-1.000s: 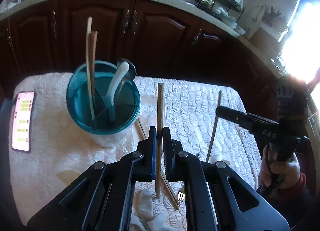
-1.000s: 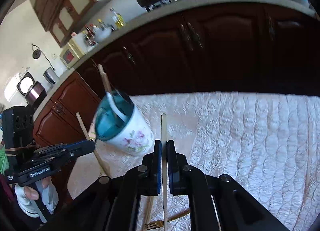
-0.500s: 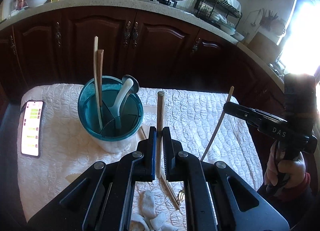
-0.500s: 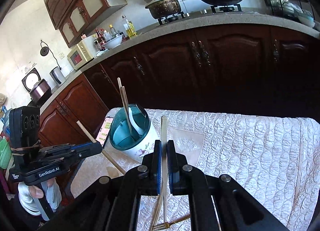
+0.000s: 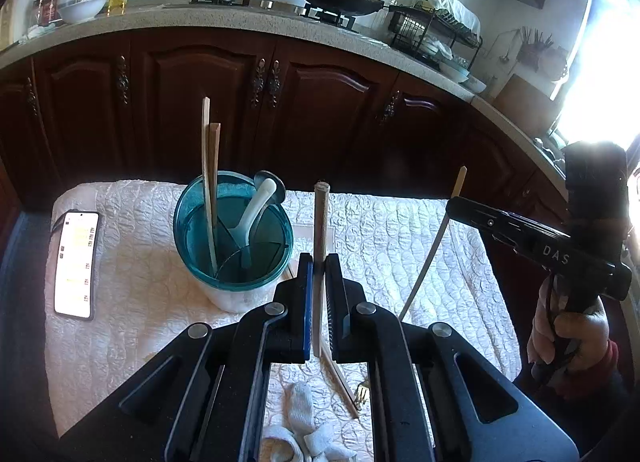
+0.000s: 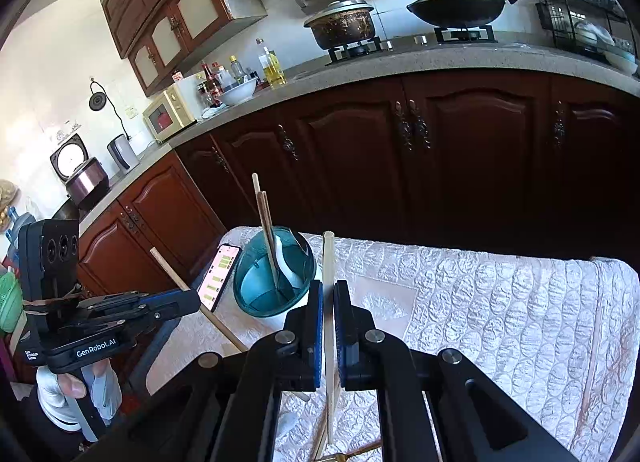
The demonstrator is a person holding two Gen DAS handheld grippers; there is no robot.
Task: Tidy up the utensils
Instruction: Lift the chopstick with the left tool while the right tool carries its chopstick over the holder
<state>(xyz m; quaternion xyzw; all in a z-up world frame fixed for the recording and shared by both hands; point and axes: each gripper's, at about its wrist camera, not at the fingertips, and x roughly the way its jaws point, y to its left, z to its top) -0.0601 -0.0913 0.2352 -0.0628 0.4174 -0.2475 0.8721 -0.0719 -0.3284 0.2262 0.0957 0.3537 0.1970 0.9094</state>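
Observation:
A teal-rimmed utensil cup (image 5: 232,234) stands on the white quilted table (image 5: 132,302). It holds two wooden chopsticks (image 5: 210,182), a white spoon (image 5: 256,206) and a metal spoon. My left gripper (image 5: 318,262) is shut on a wooden chopstick (image 5: 321,230), held upright just right of the cup. My right gripper (image 6: 327,290) is shut on a pale chopstick (image 6: 329,262), upright and right of the cup (image 6: 272,274). It also shows in the left wrist view (image 5: 452,210). A chopstick (image 5: 340,382) and a gold fork (image 5: 362,392) lie on the table below.
A lit phone (image 5: 76,262) lies left of the cup. A white cloth (image 5: 304,422) lies near the table's front edge. Dark wooden cabinets (image 5: 320,102) and a counter with a stove stand behind the table.
Both grippers have risen and pulled back with their chopsticks, so the cup looks smaller and farther. The right gripper's chopstick has tilted and lifted clear of the table.

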